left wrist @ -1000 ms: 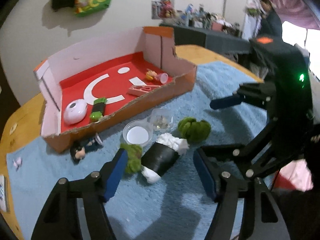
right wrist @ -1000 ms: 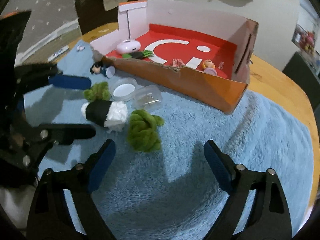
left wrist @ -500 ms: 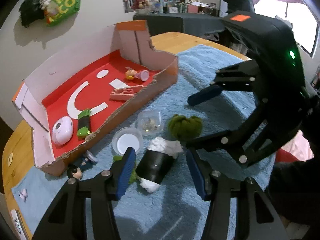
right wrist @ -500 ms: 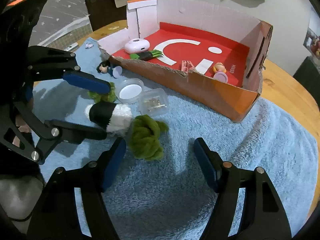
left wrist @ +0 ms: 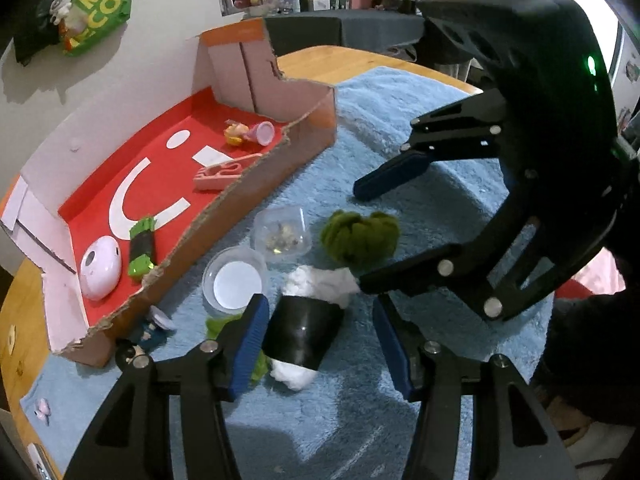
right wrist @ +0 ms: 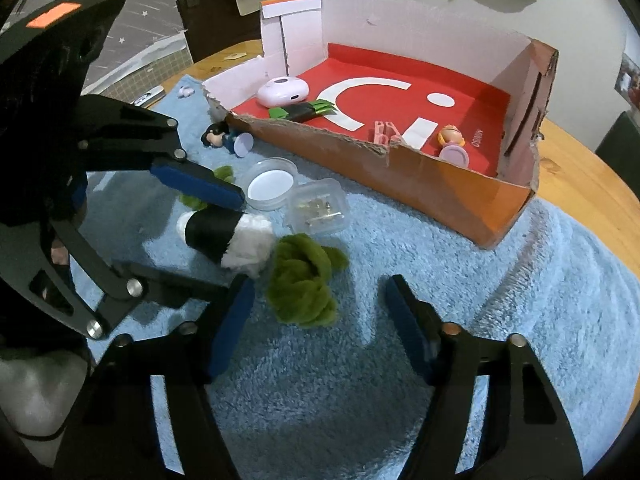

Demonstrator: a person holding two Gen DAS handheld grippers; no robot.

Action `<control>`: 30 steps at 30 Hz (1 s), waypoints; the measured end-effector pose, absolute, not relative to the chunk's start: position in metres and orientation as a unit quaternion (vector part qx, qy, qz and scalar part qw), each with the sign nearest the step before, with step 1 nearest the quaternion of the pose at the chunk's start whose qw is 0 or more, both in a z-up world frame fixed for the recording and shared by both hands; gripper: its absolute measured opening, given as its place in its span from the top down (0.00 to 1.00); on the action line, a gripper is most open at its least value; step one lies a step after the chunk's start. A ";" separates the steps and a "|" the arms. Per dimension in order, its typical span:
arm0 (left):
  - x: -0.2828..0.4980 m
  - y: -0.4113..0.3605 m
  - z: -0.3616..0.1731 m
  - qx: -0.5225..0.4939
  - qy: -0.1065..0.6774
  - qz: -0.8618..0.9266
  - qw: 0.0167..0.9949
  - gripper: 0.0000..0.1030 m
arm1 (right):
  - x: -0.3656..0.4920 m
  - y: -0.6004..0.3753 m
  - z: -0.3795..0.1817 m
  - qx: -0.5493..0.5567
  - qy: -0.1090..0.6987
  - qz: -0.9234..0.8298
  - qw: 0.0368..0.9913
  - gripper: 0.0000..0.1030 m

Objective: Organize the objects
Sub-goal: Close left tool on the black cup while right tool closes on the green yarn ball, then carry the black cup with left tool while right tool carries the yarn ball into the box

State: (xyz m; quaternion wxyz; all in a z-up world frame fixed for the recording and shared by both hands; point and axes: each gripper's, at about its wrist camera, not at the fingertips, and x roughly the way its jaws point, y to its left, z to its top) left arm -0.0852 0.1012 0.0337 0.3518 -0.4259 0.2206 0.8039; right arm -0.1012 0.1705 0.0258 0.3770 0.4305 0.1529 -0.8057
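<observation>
The left gripper [left wrist: 318, 340] straddles the black-wrapped roll [left wrist: 303, 334], its blue pads standing either side of the wrap with a visible gap on one side at least, so it is unclenched and not yet gripping. Beside it, the right gripper [right wrist: 318, 320] is narrowing its jaws around the green wool tuft [right wrist: 302, 280], which lies loose between them, untouched by either pad. Both tools point steeply down, probably so each can lift one item off the blue towel [right wrist: 460, 264] toward the cardboard box [right wrist: 448, 192] behind. The roll lies on its side, glossy black in the middle with white fluff spilling from both ends; the tuft just beside it is a knotted, matte olive clump.
</observation>
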 end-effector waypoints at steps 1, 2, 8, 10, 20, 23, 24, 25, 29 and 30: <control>-0.085 0.100 0.034 -0.424 0.219 0.805 0.353 0.45 | -0.101 0.170 0.026 0.430 0.154 -0.806 0.377 0.41; -0.086 0.099 0.034 -0.424 0.213 0.806 0.354 0.48 | -0.101 0.170 0.026 0.429 0.154 -0.807 0.377 0.42; -0.089 0.091 0.035 -0.425 0.186 0.814 0.349 0.62 | -0.098 0.171 0.026 0.423 0.147 -0.809 0.381 0.72; -0.086 0.090 0.036 -0.420 0.179 0.819 0.346 0.63 | -0.095 0.172 0.027 0.417 0.145 -0.816 0.374 0.72; -0.049 0.078 0.072 -0.348 0.116 0.876 0.314 0.63 | -0.069 0.185 0.063 0.359 0.104 -0.867 0.331 0.72; -0.037 0.067 0.084 -0.317 0.092 0.901 0.280 0.63 | -0.060 0.185 0.079 0.329 0.096 -0.887 0.309 0.72; -0.036 0.063 0.086 -0.314 0.080 0.906 0.273 0.63 | -0.056 0.184 0.085 0.320 0.094 -0.892 0.303 0.72; -0.035 0.059 0.089 -0.308 0.070 0.912 0.261 0.63 | -0.052 0.182 0.090 0.311 0.090 -0.898 0.297 0.72; -0.029 0.041 0.097 -0.283 0.030 0.935 0.212 0.63 | -0.044 0.174 0.101 0.291 0.080 -0.910 0.285 0.72; -0.029 0.038 0.097 -0.279 0.023 0.938 0.203 0.63 | -0.043 0.171 0.102 0.292 0.076 -0.910 0.286 0.72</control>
